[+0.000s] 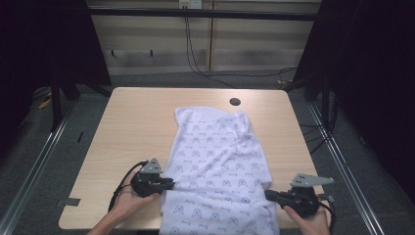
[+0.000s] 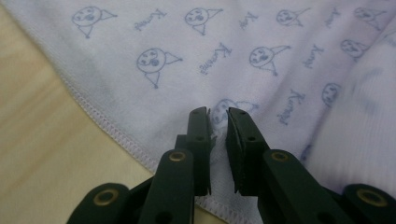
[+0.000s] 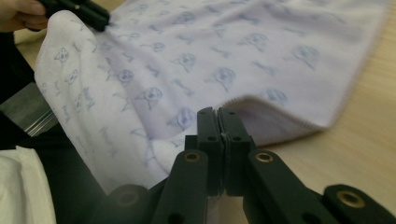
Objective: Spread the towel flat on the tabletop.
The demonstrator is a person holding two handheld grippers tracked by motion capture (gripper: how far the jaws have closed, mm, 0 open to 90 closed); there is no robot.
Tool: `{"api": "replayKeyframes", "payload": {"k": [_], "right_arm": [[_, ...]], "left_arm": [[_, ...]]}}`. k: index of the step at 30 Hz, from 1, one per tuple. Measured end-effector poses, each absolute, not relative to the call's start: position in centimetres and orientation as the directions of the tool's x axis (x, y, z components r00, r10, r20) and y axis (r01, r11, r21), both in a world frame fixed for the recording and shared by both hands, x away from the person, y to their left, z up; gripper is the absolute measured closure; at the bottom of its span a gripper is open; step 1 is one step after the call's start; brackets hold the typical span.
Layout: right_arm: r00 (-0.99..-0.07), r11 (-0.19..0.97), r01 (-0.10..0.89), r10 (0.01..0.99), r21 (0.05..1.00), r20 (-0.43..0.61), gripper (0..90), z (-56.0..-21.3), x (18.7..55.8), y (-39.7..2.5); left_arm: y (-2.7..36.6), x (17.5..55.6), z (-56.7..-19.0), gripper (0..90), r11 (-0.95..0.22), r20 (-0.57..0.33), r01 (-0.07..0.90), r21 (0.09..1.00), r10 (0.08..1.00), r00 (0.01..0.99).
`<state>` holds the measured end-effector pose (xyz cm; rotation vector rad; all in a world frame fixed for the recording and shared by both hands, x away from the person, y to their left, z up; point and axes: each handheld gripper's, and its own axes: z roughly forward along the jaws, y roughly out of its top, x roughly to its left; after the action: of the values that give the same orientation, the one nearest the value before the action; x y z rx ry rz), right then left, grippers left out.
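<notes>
A pale wooden table (image 1: 132,127) with rounded corners stands on grey flooring, dark curtains to either side; a round cable hole (image 1: 235,102) sits toward the table's 12 o'clock edge, and beyond it a beige wall panel (image 1: 156,34) carries hanging black cables (image 1: 193,58).

A white T-shirt (image 1: 218,156) printed with small blue faces and script lies lengthwise from the near edge, at 6 o'clock, up toward the hole, its near end draping over the table edge. A stitched hem runs along its side.

The left gripper (image 1: 169,184) sits at the shirt's 9 o'clock edge, held in the person's left hand (image 1: 128,196); its 2 jaws stand slightly parted with cloth between them, not clenched. The right gripper (image 1: 268,195), in the right hand (image 1: 307,220) at 3 o'clock, has its jaws pressed together, pinching the shirt's edge.
</notes>
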<state>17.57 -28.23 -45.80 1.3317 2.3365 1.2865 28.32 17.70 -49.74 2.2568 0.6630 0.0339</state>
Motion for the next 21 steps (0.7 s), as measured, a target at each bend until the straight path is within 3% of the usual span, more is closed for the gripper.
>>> {"api": "replayKeyframes", "payload": {"k": [4,9,14,18,21], "right_arm": [[-0.536,0.190,0.658,0.797,0.729,0.277,86.6,-46.1,15.0,-30.2],[-0.522,0.187,0.652,0.813,0.735,0.256,68.1,-46.1,14.9,-30.2],[-0.601,0.288,0.614,0.775,0.735,0.198,69.1,-46.7,19.1,-28.6],[-0.638,0.366,0.605,0.755,0.707,0.154,64.7,-47.7,22.7,-26.7],[-0.658,0.409,0.601,0.741,0.686,0.134,62.8,-48.6,24.9,-25.5]], "left_arm": [[18.6,27.3,-49.7,76.7,-0.561,-0.220,0.468,0.683,0.454,0.864],[18.4,27.7,-49.7,72.3,-0.538,-0.244,0.500,0.679,0.477,0.844],[17.0,30.6,-49.8,75.4,-0.536,-0.215,0.496,0.684,0.501,0.838],[15.8,31.8,-49.9,75.7,-0.533,-0.189,0.487,0.692,0.517,0.835],[15.4,31.7,-49.7,83.4,-0.569,-0.128,0.454,0.686,0.519,0.845]]}}
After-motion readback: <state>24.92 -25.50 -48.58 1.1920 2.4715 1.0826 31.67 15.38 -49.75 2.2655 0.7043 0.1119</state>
